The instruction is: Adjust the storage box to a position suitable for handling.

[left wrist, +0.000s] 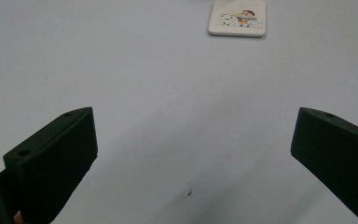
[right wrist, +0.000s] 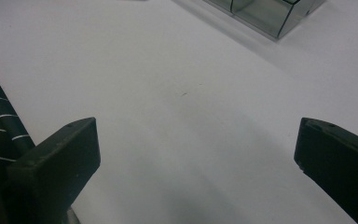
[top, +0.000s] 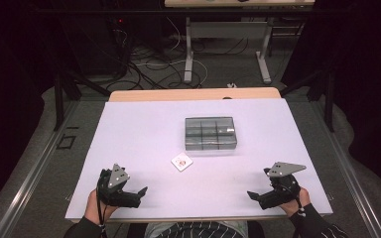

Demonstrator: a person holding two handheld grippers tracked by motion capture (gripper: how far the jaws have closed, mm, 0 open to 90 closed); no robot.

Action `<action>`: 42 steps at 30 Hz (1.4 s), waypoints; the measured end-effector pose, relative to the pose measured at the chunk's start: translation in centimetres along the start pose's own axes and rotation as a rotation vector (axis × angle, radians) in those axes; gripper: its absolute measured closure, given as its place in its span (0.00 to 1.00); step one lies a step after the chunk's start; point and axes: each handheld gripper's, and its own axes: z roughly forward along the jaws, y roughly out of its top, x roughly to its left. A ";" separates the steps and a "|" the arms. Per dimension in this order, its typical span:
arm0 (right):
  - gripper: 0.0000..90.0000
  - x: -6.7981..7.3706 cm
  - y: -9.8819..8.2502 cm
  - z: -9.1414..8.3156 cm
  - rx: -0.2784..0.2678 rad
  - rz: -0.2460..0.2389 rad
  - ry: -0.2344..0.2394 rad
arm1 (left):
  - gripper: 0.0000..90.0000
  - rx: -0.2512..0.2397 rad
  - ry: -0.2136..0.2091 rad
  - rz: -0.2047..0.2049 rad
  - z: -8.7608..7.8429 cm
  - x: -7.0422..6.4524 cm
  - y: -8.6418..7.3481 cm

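I have the left hand-held gripper point(top: 129, 194) resting low at the near left corner of the white tabletop point(top: 144, 134), and the right hand-held gripper point(top: 265, 196) at the near right corner, the two well apart. Both point inward, toward the middle of the tabletop. In each gripper view I see the two black jaws spread wide with only bare white surface between them, so neither hand-held gripper has hold of anything.

The small square card point(top: 182, 162) lies flat on the tabletop, near the middle and a little on the near side, turned so that its corners point near and far. It is white with a small cartoon figure printed on it, which I read clearly in the left gripper view point(left wrist: 237, 17), where it sits far ahead of the jaws and slightly to the right. It lies closer to my left hand-held gripper than to the right, but touches neither.

Just beyond the card, to its far right, stands a clear compartmented box point(top: 210, 133), divided into a grid of cells. One corner of it shows at the top of the right gripper view point(right wrist: 265, 14). Card and box are near each other but apart.
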 end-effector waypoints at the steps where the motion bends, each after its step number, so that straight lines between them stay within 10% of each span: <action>1: 0.00 0.0 0.0 0.0 -0.001 0.001 0.001 | 0.01 0.000 0.000 0.000 0.0 0.0 0.0; 23: 0.00 -1.8 2.5 2.0 -0.024 0.002 -0.013 | 0.00 0.009 -0.003 0.015 0.4 0.0 0.2; 42: 0.00 -6.4 5.8 5.0 -0.031 0.074 -0.035 | 0.00 0.027 -0.006 0.020 0.6 0.0 0.0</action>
